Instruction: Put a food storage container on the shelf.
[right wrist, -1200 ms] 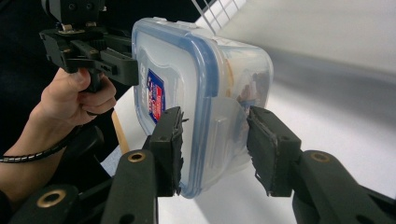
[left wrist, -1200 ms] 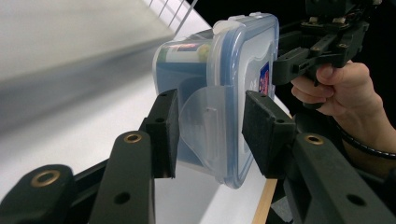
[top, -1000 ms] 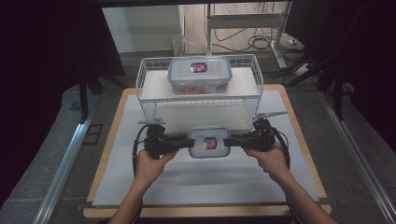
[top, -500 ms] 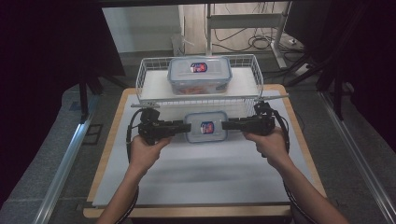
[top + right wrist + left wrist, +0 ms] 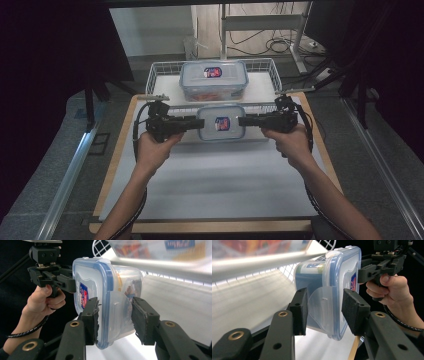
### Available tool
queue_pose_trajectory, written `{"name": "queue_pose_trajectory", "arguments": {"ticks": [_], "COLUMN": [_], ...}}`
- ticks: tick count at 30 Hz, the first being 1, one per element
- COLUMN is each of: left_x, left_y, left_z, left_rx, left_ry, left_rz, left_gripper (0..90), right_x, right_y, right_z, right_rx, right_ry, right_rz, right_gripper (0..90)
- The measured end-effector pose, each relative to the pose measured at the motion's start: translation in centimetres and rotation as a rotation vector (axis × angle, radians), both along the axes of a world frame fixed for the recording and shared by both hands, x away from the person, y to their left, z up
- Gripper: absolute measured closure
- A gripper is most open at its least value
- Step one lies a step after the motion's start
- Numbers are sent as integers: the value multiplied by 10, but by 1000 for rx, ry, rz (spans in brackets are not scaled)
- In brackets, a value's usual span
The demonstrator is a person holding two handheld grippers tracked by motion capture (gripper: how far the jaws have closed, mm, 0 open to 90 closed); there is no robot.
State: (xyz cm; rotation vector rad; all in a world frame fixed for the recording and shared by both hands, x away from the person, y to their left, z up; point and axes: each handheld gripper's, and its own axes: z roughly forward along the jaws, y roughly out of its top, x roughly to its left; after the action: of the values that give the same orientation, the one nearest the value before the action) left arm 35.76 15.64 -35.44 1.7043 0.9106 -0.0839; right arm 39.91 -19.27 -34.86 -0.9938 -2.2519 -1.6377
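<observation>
Both tongs [image 5: 197, 122] [image 5: 241, 121] clamp lidded food box [image 5: 221, 122].

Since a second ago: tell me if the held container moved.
Yes. The held container rose toward the wire basket, from low on its front wall to its front rim.

place: lab | cues: dark curtains [image 5: 60, 75], loose floor cables [image 5: 280, 45], metal frame legs [image 5: 295, 35]
</observation>
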Motion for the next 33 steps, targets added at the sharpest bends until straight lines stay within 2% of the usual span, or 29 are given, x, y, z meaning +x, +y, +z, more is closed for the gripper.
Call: {"name": "queue_pose_trajectory", "arguments": {"ticks": [10,19,23,28,31,33], "left_x": [21,61,80,97,101,101], "left_y": [7,21,26,29,29,28], "left_z": [51,85,88,78,76,77], "left_rx": [7,-49,-69,-108,-112,-98], "left_ry": [-34,-22,-2,44,40,24], "left_rz": [17,46,61,82,94,115], "left_gripper": [568,566,565,563,561,556], "right_x": [19,52,69,87,95,98], "right_y": [6,20,25,30,30,30], "right_z": [44,83,91,87,82,81], "right_rx": [31,44,45,38,49,65], "right_ry": [-28,-46,-30,1,14,28], "right_rz": [-16,-55,-77,-91,-93,-93], "right_gripper": [578,575,573,572,570,568]}}
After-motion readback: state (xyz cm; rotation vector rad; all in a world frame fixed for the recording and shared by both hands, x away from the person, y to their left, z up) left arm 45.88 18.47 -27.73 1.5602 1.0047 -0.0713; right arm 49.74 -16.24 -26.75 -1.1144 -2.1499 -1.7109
